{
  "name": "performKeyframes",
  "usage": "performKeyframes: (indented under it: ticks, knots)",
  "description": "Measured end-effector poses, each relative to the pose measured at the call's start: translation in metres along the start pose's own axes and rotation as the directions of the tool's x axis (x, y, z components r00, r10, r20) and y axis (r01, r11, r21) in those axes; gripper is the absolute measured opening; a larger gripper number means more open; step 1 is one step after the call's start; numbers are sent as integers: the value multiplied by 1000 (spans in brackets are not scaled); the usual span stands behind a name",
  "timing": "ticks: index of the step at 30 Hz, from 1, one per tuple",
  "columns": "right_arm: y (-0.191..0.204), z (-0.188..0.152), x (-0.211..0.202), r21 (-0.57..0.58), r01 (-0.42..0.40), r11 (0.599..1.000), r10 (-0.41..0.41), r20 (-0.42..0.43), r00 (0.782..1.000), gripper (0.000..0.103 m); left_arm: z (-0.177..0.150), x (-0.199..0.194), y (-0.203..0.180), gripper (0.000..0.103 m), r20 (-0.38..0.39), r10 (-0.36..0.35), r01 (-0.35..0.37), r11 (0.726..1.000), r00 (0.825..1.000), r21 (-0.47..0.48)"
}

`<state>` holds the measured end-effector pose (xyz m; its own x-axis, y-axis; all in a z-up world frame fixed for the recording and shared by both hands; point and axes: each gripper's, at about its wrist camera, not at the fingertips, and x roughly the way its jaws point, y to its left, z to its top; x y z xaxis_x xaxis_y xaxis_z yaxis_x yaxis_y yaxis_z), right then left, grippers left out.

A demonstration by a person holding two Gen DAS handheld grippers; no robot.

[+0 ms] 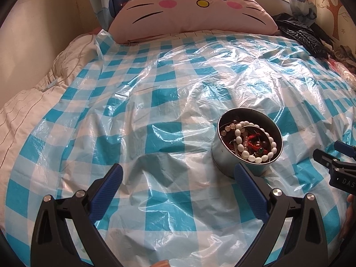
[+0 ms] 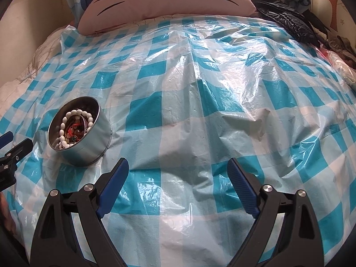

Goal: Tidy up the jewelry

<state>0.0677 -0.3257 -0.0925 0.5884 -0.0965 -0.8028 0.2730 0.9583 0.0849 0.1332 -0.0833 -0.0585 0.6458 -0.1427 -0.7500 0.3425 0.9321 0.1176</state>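
A round metal tin sits on the blue-and-white checked plastic sheet that covers the bed, probably laid there so small pieces show up and do not get lost in the bedding. The tin is open at the top and heaped with jewelry: a white bead bracelet lies uppermost, looped over a tangle of red cord and darker beads that I cannot tell apart. No lid or second container is in sight. The left gripper hangs low over the sheet with its blue-padded fingers spread wide and nothing between them, the right-hand finger just in front of the tin's near wall. The right gripper is likewise spread and empty, over bare sheet with the tin off to its left. Both seem poised rather than committed, so I judge the sorting has hardly begun or the pieces are already gathered. Seen from the left camera, the other tool's body at the frame edge carries pale letters "DAS", cut off. A pink Hello Kitty cushion leans at the head of the bed; its face is drawn, with no legible writing.
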Motion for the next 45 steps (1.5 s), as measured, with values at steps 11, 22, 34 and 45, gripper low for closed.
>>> performKeyframes:
  ticks: [11,22,34,45]
  knots:
    - [1,0,-1,-3,-34,999,34,32,999,86,2,3,-5,96,-6,-34,34,999,999,30]
    - [20,3,-40,-82,-112,990,126,190,974,89,3,-6,-2,96,26,-35,35,999,999,2]
    - [23,4,-45,-99,-122,988,141,217,966,91,1,-6,-6,96,20,-20,20,1000,1000,8]
    - [22,4,-46,-97,-120,988,139,217,966,93,-1,-6,-8,96,12,-10,10,1000,1000,8]
